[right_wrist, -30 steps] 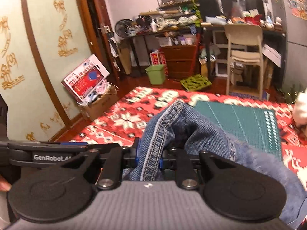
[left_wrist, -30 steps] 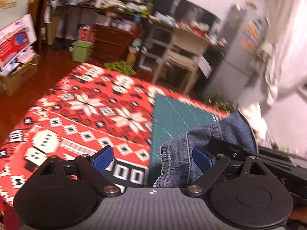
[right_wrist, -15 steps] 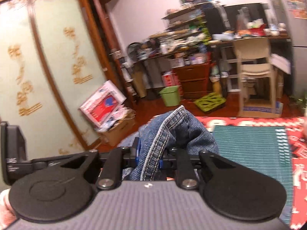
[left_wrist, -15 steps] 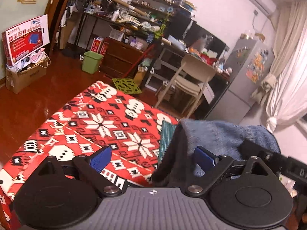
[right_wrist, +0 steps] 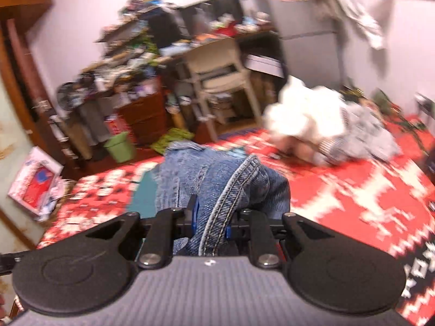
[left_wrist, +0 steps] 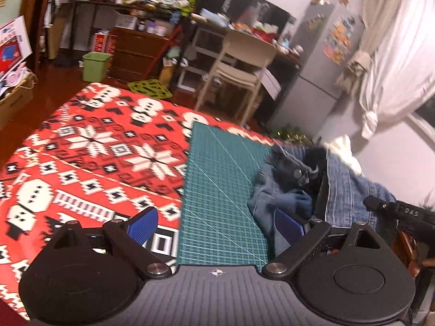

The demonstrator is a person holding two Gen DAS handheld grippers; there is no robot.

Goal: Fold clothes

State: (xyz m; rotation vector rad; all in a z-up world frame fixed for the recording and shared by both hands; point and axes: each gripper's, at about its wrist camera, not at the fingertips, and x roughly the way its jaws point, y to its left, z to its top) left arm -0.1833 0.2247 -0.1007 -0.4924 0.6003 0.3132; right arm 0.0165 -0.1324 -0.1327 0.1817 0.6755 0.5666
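A pair of blue denim jeans (right_wrist: 217,174) hangs bunched in front of my right gripper (right_wrist: 210,218), which is shut on a seamed edge of the denim. In the left wrist view the same jeans (left_wrist: 293,187) lie crumpled at the right edge of the green cutting mat (left_wrist: 217,190), their button showing. My left gripper (left_wrist: 216,225) is open above the mat with nothing between its blue pads (left_wrist: 142,225); the right pad sits against the denim. The black bar of the other gripper (left_wrist: 402,213) shows at the right.
A red, white and black patterned cloth (left_wrist: 89,152) covers the table. A heap of white and grey clothes (right_wrist: 326,125) lies at the table's far right. Behind stand a white chair (left_wrist: 239,62), a green bin (left_wrist: 95,65), cluttered shelves and a grey fridge (left_wrist: 320,62).
My right gripper has swung to the right with the jeans, bringing the heap of white clothes into view. The left gripper has tilted down toward the mat, still open.
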